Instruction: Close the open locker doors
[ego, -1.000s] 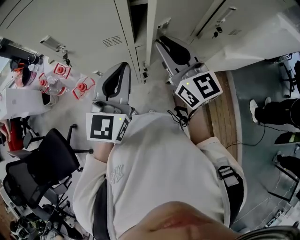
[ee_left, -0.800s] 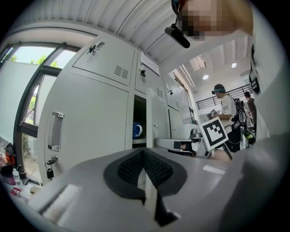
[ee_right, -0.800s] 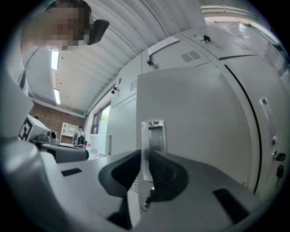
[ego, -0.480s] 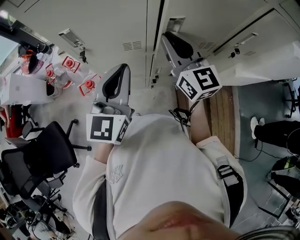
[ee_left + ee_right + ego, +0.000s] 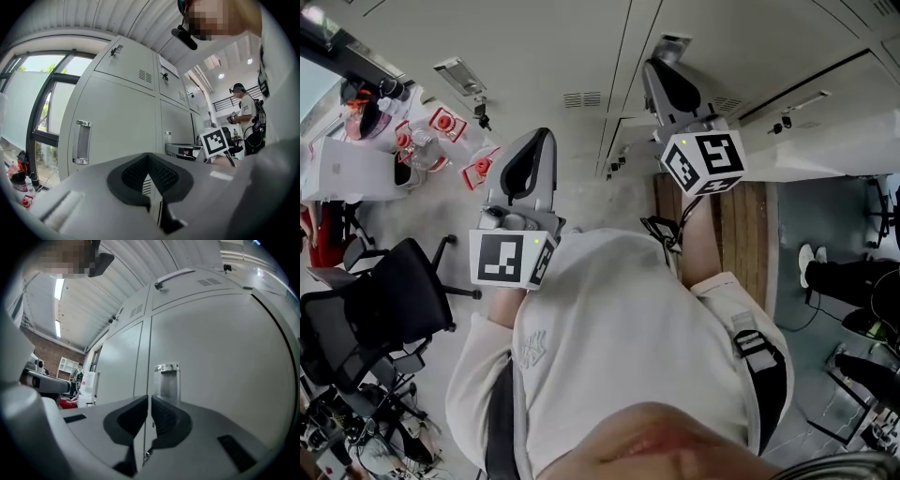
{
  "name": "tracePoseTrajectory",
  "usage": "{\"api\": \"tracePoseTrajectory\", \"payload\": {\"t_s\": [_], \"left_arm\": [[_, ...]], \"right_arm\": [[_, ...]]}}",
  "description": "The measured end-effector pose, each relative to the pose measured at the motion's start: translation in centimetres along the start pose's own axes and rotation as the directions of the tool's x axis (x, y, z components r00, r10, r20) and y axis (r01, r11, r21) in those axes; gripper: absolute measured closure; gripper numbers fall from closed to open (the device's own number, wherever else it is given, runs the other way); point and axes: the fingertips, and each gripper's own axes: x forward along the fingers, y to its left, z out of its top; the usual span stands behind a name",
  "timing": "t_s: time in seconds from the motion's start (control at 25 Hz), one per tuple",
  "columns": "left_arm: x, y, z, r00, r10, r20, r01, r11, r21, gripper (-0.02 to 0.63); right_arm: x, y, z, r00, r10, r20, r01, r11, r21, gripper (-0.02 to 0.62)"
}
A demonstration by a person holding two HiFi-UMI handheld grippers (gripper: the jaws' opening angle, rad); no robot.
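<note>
Locker bank [image 5: 534, 37] straight ahead; one door [image 5: 834, 155] seems to stand open on the right, beyond the right hand-held gripper [image 5: 656, 67], the nearer one, jaws pinched almost together, empty. Left hand-held gripper [image 5: 542, 136] closed, empty too.

The floor [image 5: 614, 202] by the lockers [image 5: 534, 47] is pale and speckled, and the lockers stand on it in a row. A strip of brown wood [image 5: 739, 225] runs along the floor on the right. Past it is a grey-blue patch [image 5: 825, 225], where a person's shoe [image 5: 809, 258] rests. A black chair on wheels [image 5: 384, 314] stands on the left. Beyond it sit small red-and-white things [image 5: 441, 122], and I cannot tell what they are.
</note>
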Motion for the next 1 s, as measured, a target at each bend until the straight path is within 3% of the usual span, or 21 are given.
{"api": "tracePoseTrajectory", "payload": {"t_s": [0.44, 0.72, 1.0], "left_arm": [[-0.7, 0.5, 0.1, 1.000, -0.015, -0.010, 0.015, 1.000, -0.011, 0.604], [-1.7, -1.6, 0.1, 0.998, -0.061, -0.025, 0.061, 0.998, -0.020, 0.604], [-2.5, -5.1, -1.2, 0.992, -0.115, -0.053, 0.113, 0.993, -0.030, 0.604]], "right_arm": [[-1.2, -0.2, 0.9, 0.997, -0.083, 0.009, 0.083, 0.996, 0.021, 0.572], [-7.4, 3.4, 2.5, 0.997, -0.077, 0.028, 0.074, 0.993, 0.089, 0.574], [-14.0, 6.0, -0.9, 0.993, -0.100, -0.064, 0.110, 0.979, 0.172, 0.574]]}}
